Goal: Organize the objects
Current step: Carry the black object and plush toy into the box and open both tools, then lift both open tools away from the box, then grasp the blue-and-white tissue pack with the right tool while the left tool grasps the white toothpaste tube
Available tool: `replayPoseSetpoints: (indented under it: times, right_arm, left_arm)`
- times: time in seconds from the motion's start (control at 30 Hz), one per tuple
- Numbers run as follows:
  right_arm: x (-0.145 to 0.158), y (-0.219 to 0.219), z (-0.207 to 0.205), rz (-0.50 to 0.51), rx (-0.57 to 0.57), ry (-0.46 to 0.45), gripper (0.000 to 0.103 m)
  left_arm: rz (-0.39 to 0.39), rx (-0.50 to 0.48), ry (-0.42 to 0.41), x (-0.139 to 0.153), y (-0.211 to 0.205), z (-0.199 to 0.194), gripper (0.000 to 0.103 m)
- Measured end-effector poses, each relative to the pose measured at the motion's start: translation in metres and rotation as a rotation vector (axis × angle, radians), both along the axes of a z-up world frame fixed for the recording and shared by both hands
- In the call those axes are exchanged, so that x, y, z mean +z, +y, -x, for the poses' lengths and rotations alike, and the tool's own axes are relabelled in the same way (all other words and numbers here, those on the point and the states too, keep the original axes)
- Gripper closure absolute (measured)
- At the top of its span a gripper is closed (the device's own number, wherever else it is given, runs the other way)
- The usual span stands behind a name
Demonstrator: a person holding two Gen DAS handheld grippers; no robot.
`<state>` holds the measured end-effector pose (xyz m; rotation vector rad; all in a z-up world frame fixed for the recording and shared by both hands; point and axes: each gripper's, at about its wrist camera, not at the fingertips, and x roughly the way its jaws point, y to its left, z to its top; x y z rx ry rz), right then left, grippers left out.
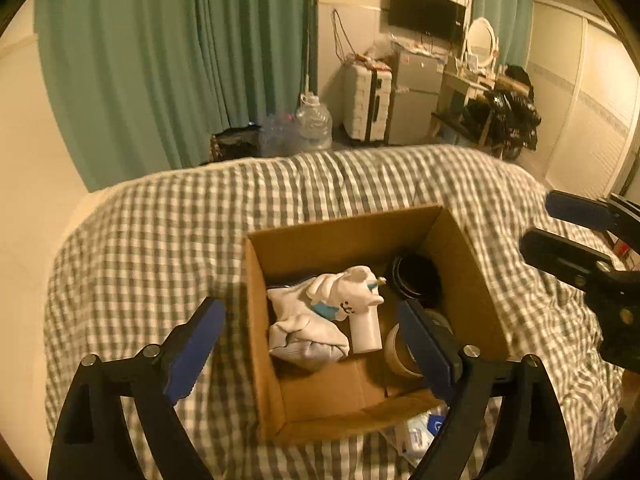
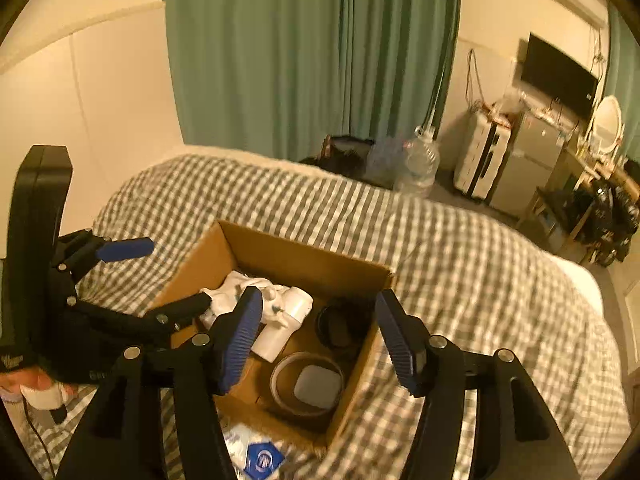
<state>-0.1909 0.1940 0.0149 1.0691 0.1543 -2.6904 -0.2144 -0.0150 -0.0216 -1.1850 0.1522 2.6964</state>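
An open cardboard box point(image 1: 340, 226) point(image 2: 304, 260) sits on the checked bedspread. Inside lie a white cloth bundle point(image 1: 304, 334) point(image 2: 234, 286), a white bottle point(image 1: 366, 330) point(image 2: 282, 334), a black round container point(image 1: 416, 276) point(image 2: 340, 328) and a tape roll point(image 1: 396, 354) point(image 2: 280, 384) with a grey block point(image 2: 318, 386) in its middle. My left gripper point(image 1: 308, 306) point(image 2: 180, 274) hangs open above the box's left part, nothing between its blue pads. My right gripper point(image 2: 319, 295) point(image 1: 538, 220) is open too, over the box's right side, holding nothing.
A packet with a blue label point(image 1: 424, 428) point(image 2: 258, 458) pokes out under the box's near edge. A hand point(image 2: 36, 392) shows at lower left. Beyond the bed stand green curtains point(image 1: 180, 60), a water jug point(image 1: 314, 122), a white suitcase point(image 1: 368, 100) and a wall screen point(image 1: 426, 12).
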Motion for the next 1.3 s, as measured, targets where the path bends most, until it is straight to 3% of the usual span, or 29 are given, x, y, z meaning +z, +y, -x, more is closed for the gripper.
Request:
replayPoseSetpoints:
  times: [0.27, 0.43, 0.67, 0.9, 1.1, 1.3]
  right_arm:
    - [0.038, 0.004, -0.053, -0.04, -0.007, 0.059, 0.037]
    - [0.03, -0.001, -0.075, -0.044, 0.005, 0.028, 0.034]
    - [-0.029, -0.013, -0.086, -0.053, 0.019, -0.081, 0.033]
    - [-0.101, -0.023, -0.085, -0.015, 0.01, -0.211, 0.032]
    - [-0.155, -0.038, -0.077, -0.051, 0.045, -0.285, 0.032]
    - [-0.174, -0.043, -0.068, -0.073, 0.056, -0.364, 0.032]
  left_arm:
    - [-0.035, 0.04, 0.048, 0.033, -0.023, -0.033, 0.004]
    - [-0.005, 0.056, -0.005, 0.014, -0.036, -0.052, 0.003]
    - [0.055, 0.096, -0.044, -0.04, -0.043, -0.081, 0.003]
    - [0.036, 0.173, -0.071, -0.093, -0.036, -0.099, 0.003]
    - [0.061, 0.167, -0.083, -0.111, -0.033, -0.1, 0.003]
    - [0.055, 0.19, -0.118, -0.124, -0.035, -0.096, 0.003]
